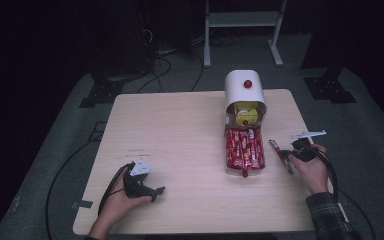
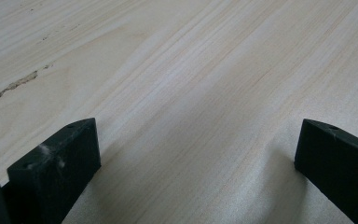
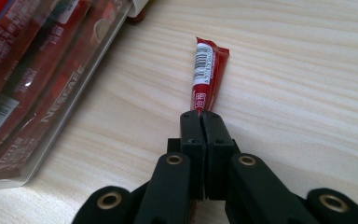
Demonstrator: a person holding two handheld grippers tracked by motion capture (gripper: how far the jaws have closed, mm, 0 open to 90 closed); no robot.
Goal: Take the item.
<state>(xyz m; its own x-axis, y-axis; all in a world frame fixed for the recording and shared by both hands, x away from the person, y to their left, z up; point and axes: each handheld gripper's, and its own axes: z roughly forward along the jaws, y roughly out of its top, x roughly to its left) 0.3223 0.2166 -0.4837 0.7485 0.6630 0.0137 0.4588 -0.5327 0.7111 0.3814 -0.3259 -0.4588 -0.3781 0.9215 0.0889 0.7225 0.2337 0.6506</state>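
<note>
Sachet: I see one thin red stick sachet (image 3: 206, 74) pinched at its near end by my right gripper (image 3: 200, 114); its far end with the barcode label points away from me over the table (image 1: 180, 130), just right of the dispenser.
Right gripper: my jaws are pressed together on the sachet's end, with no gap showing between them. In the high view it (image 1: 291, 156) sits near the right edge of the table, and the sachet (image 1: 280, 154) slants up and to the left from it.
Left gripper: I read its jaws as wide apart, nothing between them, bare wood under them (image 2: 191, 140). In the high view it (image 1: 161, 190) rests low at the near left of the table, well apart from the sachet.
Dispenser: a white holder (image 1: 244, 90) with a red knob stands at the far centre-right; a clear tray of red sachets (image 1: 244, 149) runs from it toward me.
</note>
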